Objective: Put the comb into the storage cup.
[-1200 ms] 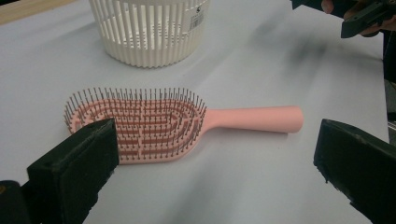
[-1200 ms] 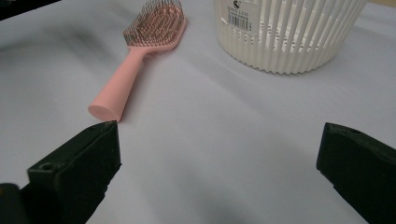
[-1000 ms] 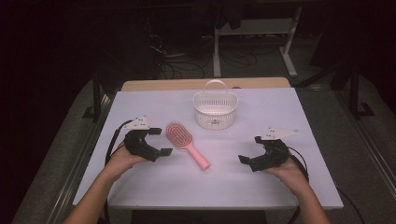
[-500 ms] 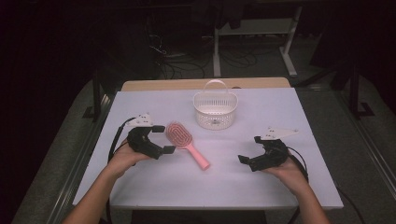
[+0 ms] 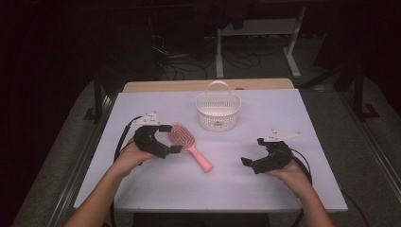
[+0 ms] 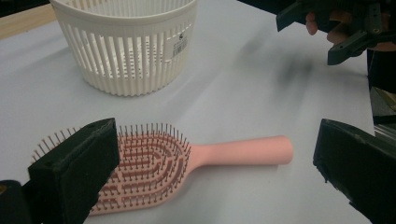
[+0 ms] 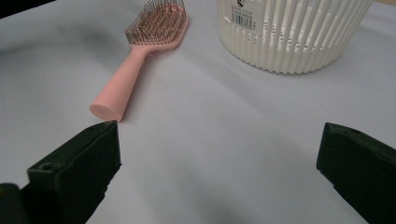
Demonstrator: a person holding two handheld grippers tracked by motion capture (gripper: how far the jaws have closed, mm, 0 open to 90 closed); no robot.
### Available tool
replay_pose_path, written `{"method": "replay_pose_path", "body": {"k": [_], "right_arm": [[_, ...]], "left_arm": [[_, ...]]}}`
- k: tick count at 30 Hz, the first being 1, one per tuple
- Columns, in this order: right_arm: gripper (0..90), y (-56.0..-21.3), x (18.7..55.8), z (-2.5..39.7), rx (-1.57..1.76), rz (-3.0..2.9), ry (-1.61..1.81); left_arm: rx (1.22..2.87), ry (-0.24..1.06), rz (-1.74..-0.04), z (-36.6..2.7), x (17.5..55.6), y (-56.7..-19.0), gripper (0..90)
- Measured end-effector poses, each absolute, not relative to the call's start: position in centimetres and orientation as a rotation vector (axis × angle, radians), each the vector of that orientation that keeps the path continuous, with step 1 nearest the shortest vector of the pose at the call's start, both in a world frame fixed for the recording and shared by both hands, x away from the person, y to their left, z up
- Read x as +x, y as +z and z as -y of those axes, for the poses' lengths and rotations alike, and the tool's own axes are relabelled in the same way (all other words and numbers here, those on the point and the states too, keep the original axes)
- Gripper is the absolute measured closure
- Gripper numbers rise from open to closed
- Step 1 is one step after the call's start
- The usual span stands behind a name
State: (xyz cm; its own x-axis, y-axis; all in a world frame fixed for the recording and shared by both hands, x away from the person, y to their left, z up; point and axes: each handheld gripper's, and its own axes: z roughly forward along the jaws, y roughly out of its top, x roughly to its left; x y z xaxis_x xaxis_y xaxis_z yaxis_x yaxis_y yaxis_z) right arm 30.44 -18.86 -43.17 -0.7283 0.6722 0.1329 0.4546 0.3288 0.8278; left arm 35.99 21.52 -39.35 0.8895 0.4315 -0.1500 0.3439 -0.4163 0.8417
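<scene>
Pink and ungrasped, the hairbrush (image 5: 189, 143) lies on the table with the left gripper (image 5: 171, 138) gaping around its head (nothing lifted yet), the white basket (image 5: 218, 111) empty behind, the right gripper (image 5: 254, 152) idle, agape.

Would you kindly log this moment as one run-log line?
left gripper: open, at pink hairbrush head | right gripper: open, apart | white basket: upright
</scene>
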Motion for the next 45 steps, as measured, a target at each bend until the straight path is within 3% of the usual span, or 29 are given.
{"method": "replay_pose_path", "body": {"k": [31, 45], "right_arm": [[0.0, -43.1, 30.4, 18.9, 1.018, -2.357, 1.354], [0.0, -43.1, 30.5, 18.9, 1.018, -2.357, 1.355]], "left_arm": [[2.068, 0.075, -0.506, -18.1, 36.9, -39.5, 0.5], [2.075, 0.076, -0.495, -16.5, 37.3, -39.6, 8.6]]}}
